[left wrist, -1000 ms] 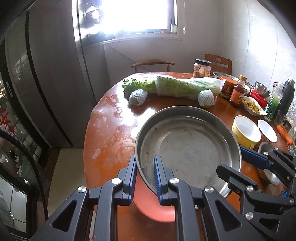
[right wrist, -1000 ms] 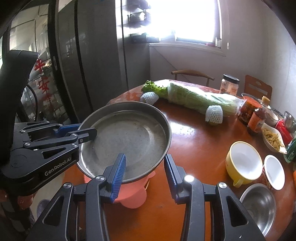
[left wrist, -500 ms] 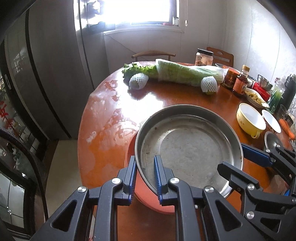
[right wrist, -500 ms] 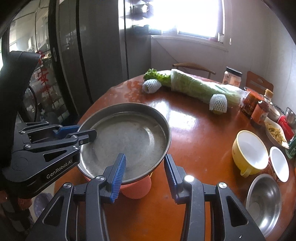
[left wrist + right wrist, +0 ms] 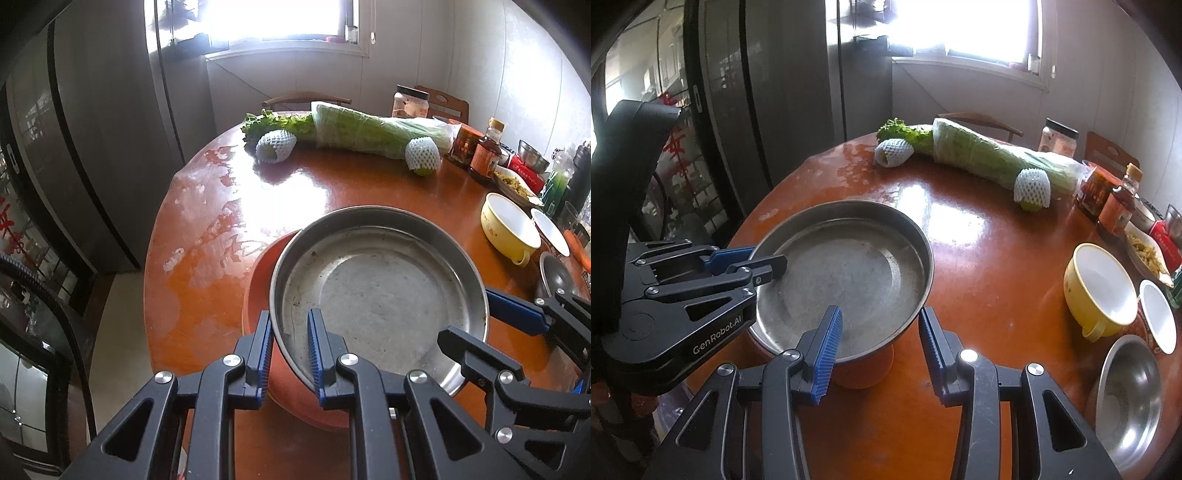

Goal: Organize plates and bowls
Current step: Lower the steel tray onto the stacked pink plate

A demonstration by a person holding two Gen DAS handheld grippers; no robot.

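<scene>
Left claw (image 5: 290, 352) pinches the near-left rim of the steel pan (image 5: 376, 291), one blue pad outside the wall, one inside, nearly closed on the thin metal. Right claw (image 5: 879, 341) straddles the pan's near-right rim; inner pad is over the pan floor, outer pad stands off to the right, with a gap showing, so whether it actually presses the rim I cannot tell. The pan sits level between both claws, directly ahead of each, held from opposite sides. It rests on or just above the orange bowl (image 5: 258, 280), whose lip shows past the pan's left and near edges; contact between them is not clear.

Key relation: the pan is centred roughly over the orange bowl, slightly offset to the right, so a straight downward move looks right for nesting.

Room: the worktop (image 5: 979, 258) is bare left of and beyond the pan. To the right, well apart, sit the yellow bowl (image 5: 1099, 291), a small white bowl (image 5: 1158, 317) and a steel bowl (image 5: 1128, 397). The worktop's near-left edge lies close to the stack, so drift that way risks overhang.
</scene>
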